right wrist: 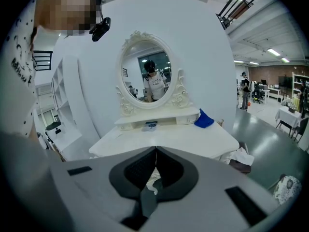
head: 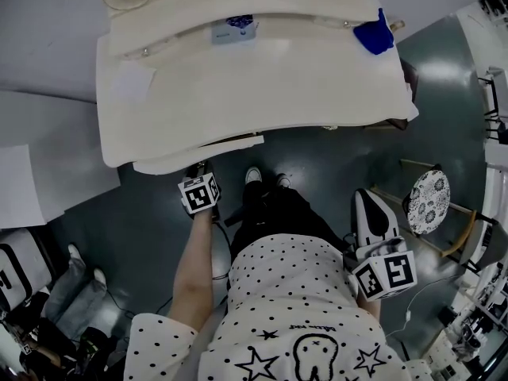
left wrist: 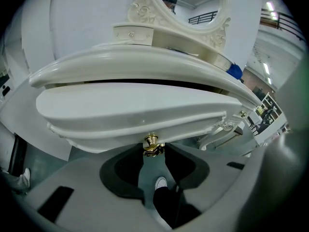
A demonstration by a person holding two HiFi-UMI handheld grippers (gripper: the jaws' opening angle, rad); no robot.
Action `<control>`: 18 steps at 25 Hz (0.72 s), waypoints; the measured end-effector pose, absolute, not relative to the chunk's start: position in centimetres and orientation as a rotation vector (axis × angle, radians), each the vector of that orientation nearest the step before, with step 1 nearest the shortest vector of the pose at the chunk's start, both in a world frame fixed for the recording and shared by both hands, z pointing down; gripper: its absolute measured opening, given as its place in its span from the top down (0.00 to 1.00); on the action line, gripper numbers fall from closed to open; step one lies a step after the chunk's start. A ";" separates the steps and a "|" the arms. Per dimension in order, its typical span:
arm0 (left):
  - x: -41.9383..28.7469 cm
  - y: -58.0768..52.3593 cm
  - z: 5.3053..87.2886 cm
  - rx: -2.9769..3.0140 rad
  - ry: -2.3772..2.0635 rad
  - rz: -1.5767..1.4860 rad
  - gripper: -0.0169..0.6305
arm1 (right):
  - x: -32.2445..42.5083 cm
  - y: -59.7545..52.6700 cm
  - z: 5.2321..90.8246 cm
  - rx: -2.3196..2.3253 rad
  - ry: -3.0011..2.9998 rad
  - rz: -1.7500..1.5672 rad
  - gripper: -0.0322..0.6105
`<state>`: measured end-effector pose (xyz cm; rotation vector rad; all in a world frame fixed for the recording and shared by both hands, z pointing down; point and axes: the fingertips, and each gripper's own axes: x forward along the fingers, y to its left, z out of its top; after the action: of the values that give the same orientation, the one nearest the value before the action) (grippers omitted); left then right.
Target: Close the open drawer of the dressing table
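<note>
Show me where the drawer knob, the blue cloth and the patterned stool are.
drawer knob [left wrist: 151, 145]: left gripper view, its gold stem.
blue cloth [head: 373, 35]: head view, middle of the fabric.
patterned stool [head: 429, 202]: head view, centre of seat.

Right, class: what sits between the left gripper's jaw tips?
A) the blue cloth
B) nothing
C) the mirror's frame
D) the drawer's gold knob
D: in the left gripper view, the gold knob on the drawer front fills the gap at the tips of the left gripper.
</note>
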<state>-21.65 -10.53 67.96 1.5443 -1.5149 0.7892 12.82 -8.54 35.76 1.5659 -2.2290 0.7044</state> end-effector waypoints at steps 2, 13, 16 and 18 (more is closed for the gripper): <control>-21.7 -10.8 68.0 1.546 -1.516 0.788 0.74 | 12.9 -8.6 35.7 1.576 -2.224 0.705 0.94; -22.0 -12.5 67.9 1.562 -1.520 0.781 0.74 | 13.2 -9.1 35.8 1.602 -2.203 0.718 0.94; -22.0 -12.9 67.9 1.567 -1.520 0.774 0.74 | 13.0 -9.3 35.9 1.603 -2.204 0.720 0.94; -22.1 -13.1 67.9 1.569 -1.518 0.774 0.74 | 13.0 -9.4 35.9 1.604 -2.203 0.720 0.94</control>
<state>-22.08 -13.09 67.94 1.5688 -1.5182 0.7740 12.98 -9.35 35.86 1.6040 -2.2031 0.7204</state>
